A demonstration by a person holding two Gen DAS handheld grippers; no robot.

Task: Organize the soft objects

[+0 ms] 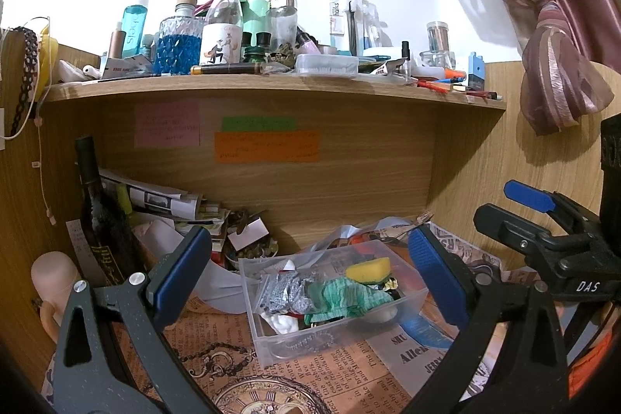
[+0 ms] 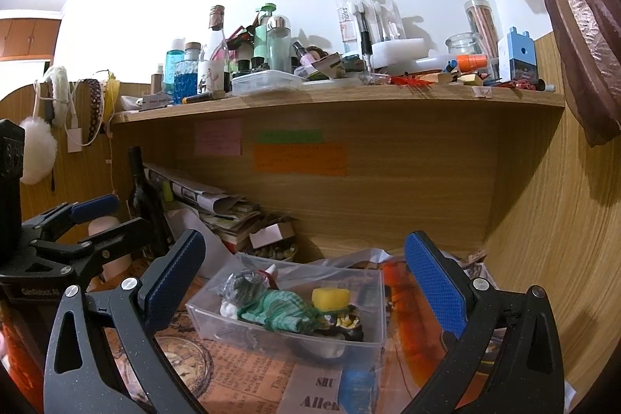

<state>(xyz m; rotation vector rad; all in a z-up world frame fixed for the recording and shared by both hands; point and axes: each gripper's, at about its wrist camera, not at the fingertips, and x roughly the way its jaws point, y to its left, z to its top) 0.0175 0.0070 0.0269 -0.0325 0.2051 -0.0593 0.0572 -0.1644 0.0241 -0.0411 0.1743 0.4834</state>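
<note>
A clear plastic box (image 1: 271, 344) (image 2: 217, 317) sits on the newspaper-print desk cover. Inside lie a green cloth (image 1: 345, 297) (image 2: 283, 311), a yellow sponge (image 1: 368, 268) (image 2: 330, 297), a grey knitted piece (image 1: 283, 291) (image 2: 240, 284) and something white (image 1: 281, 323). My left gripper (image 1: 310, 274) hovers open in front of the box, nothing between its fingers. My right gripper (image 2: 306, 278) is also open and empty, level with the box. Each gripper shows at the edge of the other's view.
A shelf (image 1: 271, 84) (image 2: 349, 96) overhead is crowded with bottles, jars and pens. A dark wine bottle (image 1: 97, 204) (image 2: 141, 193), stacked papers (image 1: 163, 200) and a bowl of small objects (image 1: 252, 253) fill the back left. An orange item (image 2: 403, 297) lies right of the box. Wooden walls close in both sides.
</note>
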